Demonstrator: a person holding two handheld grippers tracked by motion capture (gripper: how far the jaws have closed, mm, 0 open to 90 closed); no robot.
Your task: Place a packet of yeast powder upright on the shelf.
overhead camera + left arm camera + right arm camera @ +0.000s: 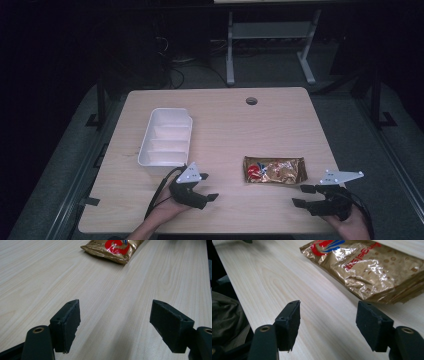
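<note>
High view. Item one: a glossy gold foil snack packet with a red-and-blue logo (274,170), lying flat on the pale wood-grain tabletop (225,125), right of centre and near your edge. Item two: a white plastic tray with divided compartments (166,141), empty as far as can be seen, standing to the left of the packet and well apart from it. Item three: your left hand-held gripper (206,187), jaws apart, holding nothing, just in front of the tray's near end. Item four: your right hand-held gripper (303,195), jaws likewise apart and empty, near the packet's right end but not touching it.

Left gripper view. Two black jaws spread wide over bare tabletop; the gold packet (113,248) lies farther off, near the top edge of the view.

Right gripper view. Jaws wide apart; the packet (372,270) sits near, ahead and to the right, crinkled and slightly puffed.

Handling note. The step in hand looks like an approach to pick up the packet, probably for the tray. Your right hand-held gripper is the nearer one. Come in low, take a flattened end seam between the jaws rather than the puffed middle, and close gently, since foil is likely to slip.
</note>
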